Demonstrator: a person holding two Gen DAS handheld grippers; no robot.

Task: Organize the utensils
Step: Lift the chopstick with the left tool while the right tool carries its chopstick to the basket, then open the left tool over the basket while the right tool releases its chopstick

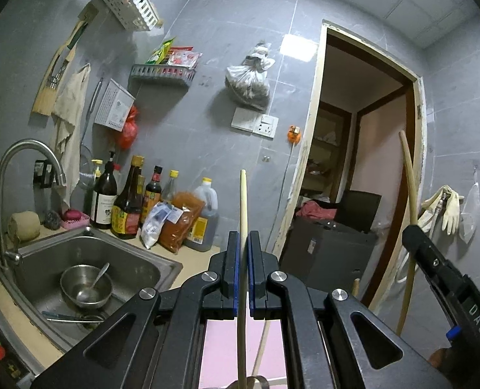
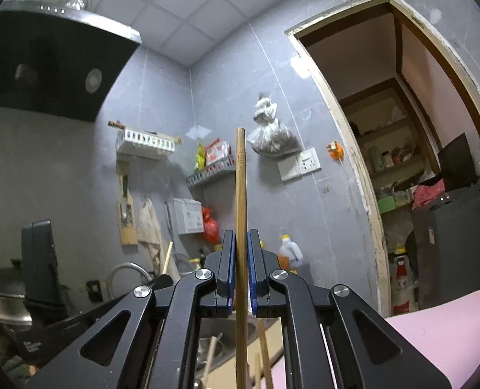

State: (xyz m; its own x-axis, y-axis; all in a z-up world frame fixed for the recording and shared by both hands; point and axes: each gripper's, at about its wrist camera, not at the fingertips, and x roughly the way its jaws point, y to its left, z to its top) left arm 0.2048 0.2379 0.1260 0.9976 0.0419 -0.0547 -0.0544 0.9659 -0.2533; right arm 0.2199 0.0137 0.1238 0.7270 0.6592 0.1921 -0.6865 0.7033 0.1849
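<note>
1. The left gripper (image 1: 243, 246) has its jaws pinching a pale chopstick (image 1: 242, 201), which stands upright between the blue pads and runs along the fingers
2. The right gripper (image 2: 241, 246) pinches a darker chopstick (image 2: 240, 194) the same way, upright, its top end well above the jaws
3. In the left view the right gripper (image 1: 416, 231) shows near the right edge with its stick (image 1: 407, 175) rising above it; the two sticks are roughly parallel and well apart
4. Below the jaws in the right view more sticks (image 2: 264, 353) lean loosely; I cannot tell what holds them
5. A white wall rack (image 1: 128, 1) hangs up and left of both grippers, above the sink (image 1: 136, 269); it seems a likely home for the sticks, and the left hand looks nearer to it
</note>
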